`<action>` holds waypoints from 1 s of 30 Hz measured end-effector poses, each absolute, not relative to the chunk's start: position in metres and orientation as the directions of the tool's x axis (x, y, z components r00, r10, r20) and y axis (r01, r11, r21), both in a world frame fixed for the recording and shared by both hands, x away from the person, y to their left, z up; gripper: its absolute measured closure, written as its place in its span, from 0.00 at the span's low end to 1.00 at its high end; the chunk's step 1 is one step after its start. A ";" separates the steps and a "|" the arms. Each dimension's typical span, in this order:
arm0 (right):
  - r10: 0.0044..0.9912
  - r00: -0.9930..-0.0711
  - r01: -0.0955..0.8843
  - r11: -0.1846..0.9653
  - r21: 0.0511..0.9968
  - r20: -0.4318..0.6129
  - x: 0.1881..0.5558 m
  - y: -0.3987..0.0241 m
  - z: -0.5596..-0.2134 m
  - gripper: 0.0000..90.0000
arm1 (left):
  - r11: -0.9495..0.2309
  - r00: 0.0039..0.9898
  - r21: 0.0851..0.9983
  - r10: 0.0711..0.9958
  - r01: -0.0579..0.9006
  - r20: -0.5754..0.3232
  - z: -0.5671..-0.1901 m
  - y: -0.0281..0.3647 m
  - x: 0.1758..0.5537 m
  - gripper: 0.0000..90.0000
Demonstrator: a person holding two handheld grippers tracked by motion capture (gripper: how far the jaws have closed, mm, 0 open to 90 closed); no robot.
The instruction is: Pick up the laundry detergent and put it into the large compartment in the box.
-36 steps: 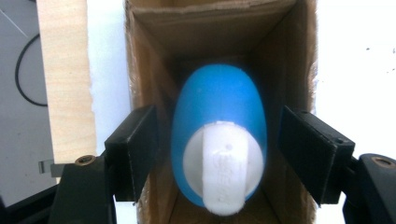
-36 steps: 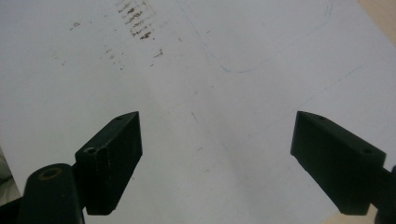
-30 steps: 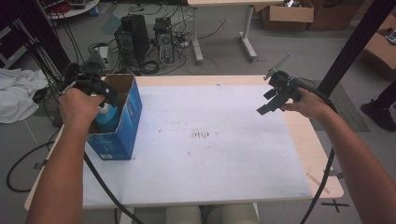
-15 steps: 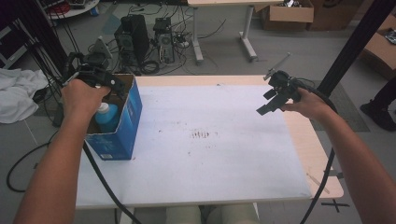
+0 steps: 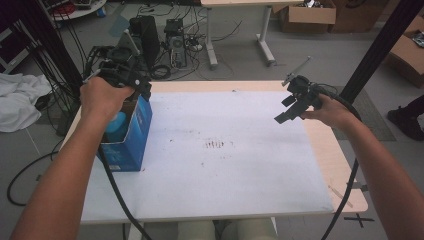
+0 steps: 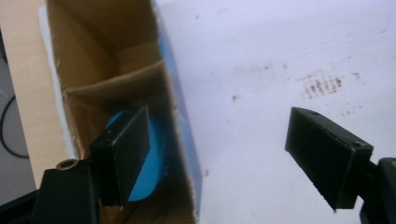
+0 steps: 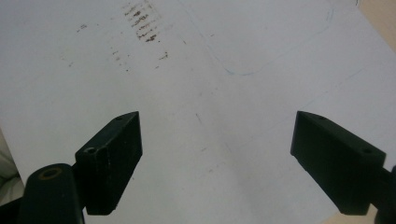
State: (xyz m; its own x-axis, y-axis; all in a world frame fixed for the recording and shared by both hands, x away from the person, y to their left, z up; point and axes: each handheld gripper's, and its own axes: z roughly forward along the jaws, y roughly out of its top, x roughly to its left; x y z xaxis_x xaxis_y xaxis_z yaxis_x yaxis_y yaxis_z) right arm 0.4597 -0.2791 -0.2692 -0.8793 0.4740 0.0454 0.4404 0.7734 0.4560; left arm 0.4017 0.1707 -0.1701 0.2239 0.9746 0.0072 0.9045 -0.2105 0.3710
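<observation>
High view: left gripper (image 5: 131,80) above blue box (image 5: 131,131) at table (image 5: 320,150) left edge; blue item (image 5: 116,125) inside box. Right gripper (image 5: 291,106) hovers over table right side.

Left gripper view: jaws just opened wide, nothing between; item (image 6: 149,158) lies in box (image 6: 112,74) below. Judgement: deposit done, release complete.

Right gripper view: jaws spread wide, empty, over bare white sheet (image 7: 210,93). Nothing visible left to pack.

Blue object (image 6: 148,161) in the box (image 6: 88,60) — half hidden behind the jaw, unidentifiable
</observation>
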 end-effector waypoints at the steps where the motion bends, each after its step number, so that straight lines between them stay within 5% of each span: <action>1: 0.475 -0.879 0.441 0.773 0.457 0.045 0.459 -0.279 -0.269 0.18 | -0.223 0.238 0.378 0.971 0.898 0.010 -0.168 0.167 0.401 0.25; 30: 0.462 -0.886 0.429 0.778 0.460 0.044 0.455 -0.277 -0.265 0.18 | -0.626 0.641 0.358 0.762 0.693 0.092 -0.157 0.057 0.398 0.25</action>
